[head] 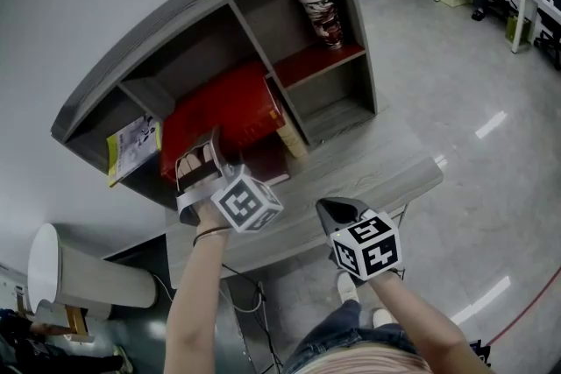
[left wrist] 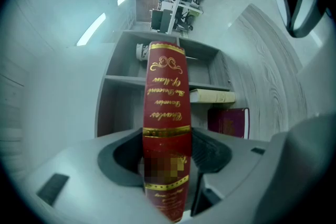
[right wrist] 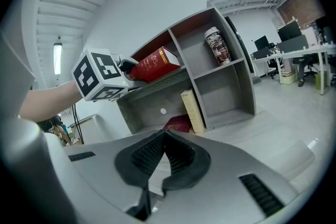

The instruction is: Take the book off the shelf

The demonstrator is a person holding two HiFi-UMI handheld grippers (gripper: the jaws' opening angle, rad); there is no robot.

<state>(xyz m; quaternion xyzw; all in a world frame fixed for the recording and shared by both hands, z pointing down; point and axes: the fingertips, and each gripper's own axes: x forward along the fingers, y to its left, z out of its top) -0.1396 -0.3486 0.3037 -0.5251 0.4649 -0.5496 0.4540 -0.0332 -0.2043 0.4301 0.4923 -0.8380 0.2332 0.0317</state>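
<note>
A thick red book (head: pixel 226 111) with gold lettering on its spine (left wrist: pixel 167 107) sticks out of the middle compartment of the grey shelf unit (head: pixel 193 0). My left gripper (head: pixel 203 160) is shut on the spine end of this book (right wrist: pixel 156 64), one jaw on each side (left wrist: pixel 168 165). The book is tilted; how much of it still rests on the shelf board is hidden. My right gripper (head: pixel 340 211) hovers over the grey desk (head: pixel 386 175) in front of the shelf. It is shut (right wrist: pixel 165 137), with nothing between its jaws.
A patterned cup (head: pixel 321 13) stands in the upper right compartment. A beige book (head: pixel 292 137) leans in the lower part beside a flat maroon book (left wrist: pixel 229 121). A yellow-green magazine (head: pixel 131 146) sits at the shelf's left end. A white bin (head: pixel 83 278) stands beside the desk.
</note>
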